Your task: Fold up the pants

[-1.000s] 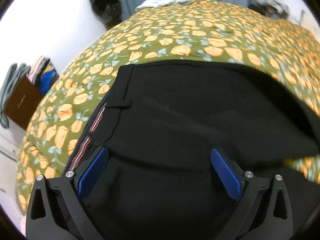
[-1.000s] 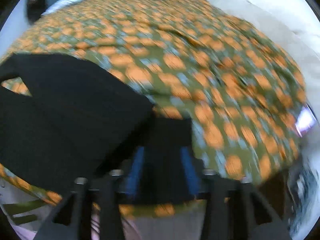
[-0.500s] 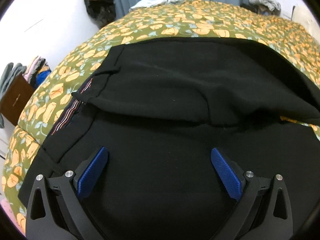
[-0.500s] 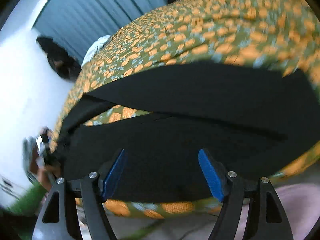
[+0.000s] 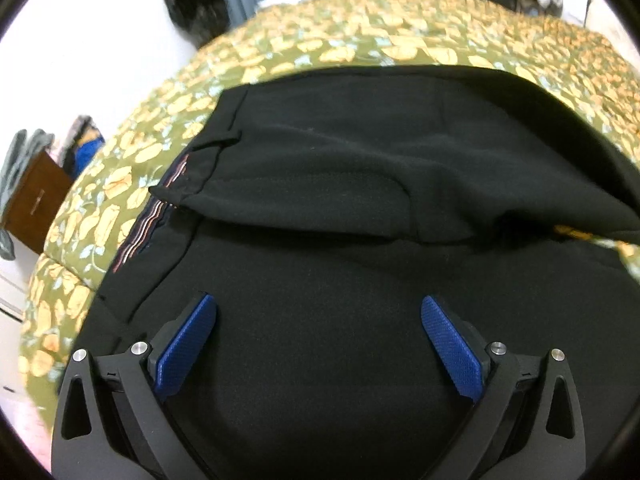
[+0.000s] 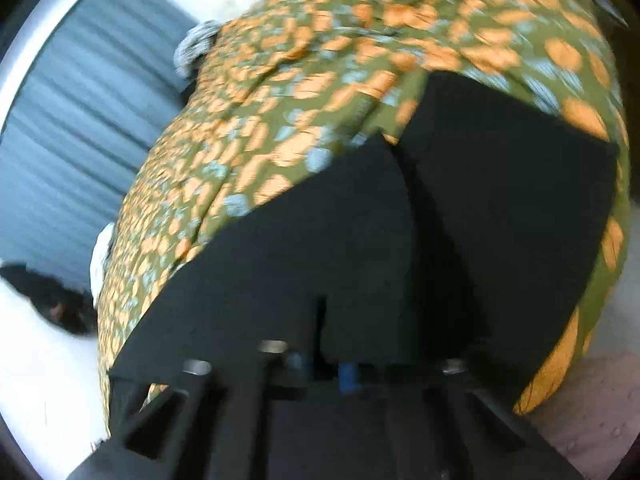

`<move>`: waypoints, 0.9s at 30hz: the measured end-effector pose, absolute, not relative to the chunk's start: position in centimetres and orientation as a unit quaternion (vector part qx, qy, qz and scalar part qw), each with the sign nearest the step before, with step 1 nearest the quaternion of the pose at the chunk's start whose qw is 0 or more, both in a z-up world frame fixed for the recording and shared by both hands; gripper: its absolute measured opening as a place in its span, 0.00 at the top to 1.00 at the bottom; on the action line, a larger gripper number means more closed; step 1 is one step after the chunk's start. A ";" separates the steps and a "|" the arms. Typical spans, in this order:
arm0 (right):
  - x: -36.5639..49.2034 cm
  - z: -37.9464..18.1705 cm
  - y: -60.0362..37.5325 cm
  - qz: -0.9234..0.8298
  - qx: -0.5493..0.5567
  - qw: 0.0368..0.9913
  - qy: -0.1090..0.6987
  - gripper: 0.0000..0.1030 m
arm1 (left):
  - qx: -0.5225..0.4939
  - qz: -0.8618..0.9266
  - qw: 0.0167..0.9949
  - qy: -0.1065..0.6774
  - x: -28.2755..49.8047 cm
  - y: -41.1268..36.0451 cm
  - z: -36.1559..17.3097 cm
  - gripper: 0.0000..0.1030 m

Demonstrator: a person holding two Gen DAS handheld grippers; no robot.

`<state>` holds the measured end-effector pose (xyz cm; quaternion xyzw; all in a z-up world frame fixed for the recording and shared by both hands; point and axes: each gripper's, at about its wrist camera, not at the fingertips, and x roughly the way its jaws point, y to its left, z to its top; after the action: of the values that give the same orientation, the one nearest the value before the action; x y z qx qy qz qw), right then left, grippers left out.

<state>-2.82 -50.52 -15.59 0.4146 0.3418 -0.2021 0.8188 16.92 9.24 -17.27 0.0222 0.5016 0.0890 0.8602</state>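
- The black pants point(image 5: 320, 184) are lying on the flowered bedspread point(image 5: 360, 36), with one part folded over the other.
- The left gripper point(image 5: 318, 334) is hovering over them with fingers wide apart, holding nothing.
- The right gripper point(image 6: 324, 372) is showing its fingers nearly together, probably pinching the dark cloth for the next fold; blur is making this uncertain.

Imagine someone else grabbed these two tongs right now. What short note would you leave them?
Left tongs: open, holding nothing, above the black pants.
Right tongs: closed; the view is blurred, but they look pinched on the pants' cloth.
Where things are: the pants lie on the flowered bedspread, waistband with its striped lining at the left side of the left view. One panel is already folded over the other.
Done: a first fold looks started.
Left: flatten that fold, then fold the pants down to a compact stack. Check the right grip before pulling.
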 end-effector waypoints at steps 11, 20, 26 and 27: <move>-4.3 -2.6 -46.6 -0.061 0.286 0.914 0.282 0.95 | -0.192 -0.067 0.827 0.524 30.3 5.8 -10.5 0.01; -8.9 3.1 -44.6 0.031 0.276 0.926 0.254 0.95 | -0.250 -0.032 0.764 0.594 34.7 4.0 -14.9 0.02; -10.7 3.4 -45.9 0.068 0.291 0.921 0.249 0.95 | -0.305 -0.058 0.749 0.586 34.2 5.3 -15.2 0.91; -10.5 2.9 -46.2 0.056 0.286 0.921 0.258 0.95 | -0.309 -0.059 0.756 0.575 34.2 5.7 -14.6 0.92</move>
<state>-10.52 -46.25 2.92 0.2860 0.2585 0.0562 0.9210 34.21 5.65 -14.62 -0.3086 0.5748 -0.0594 0.7555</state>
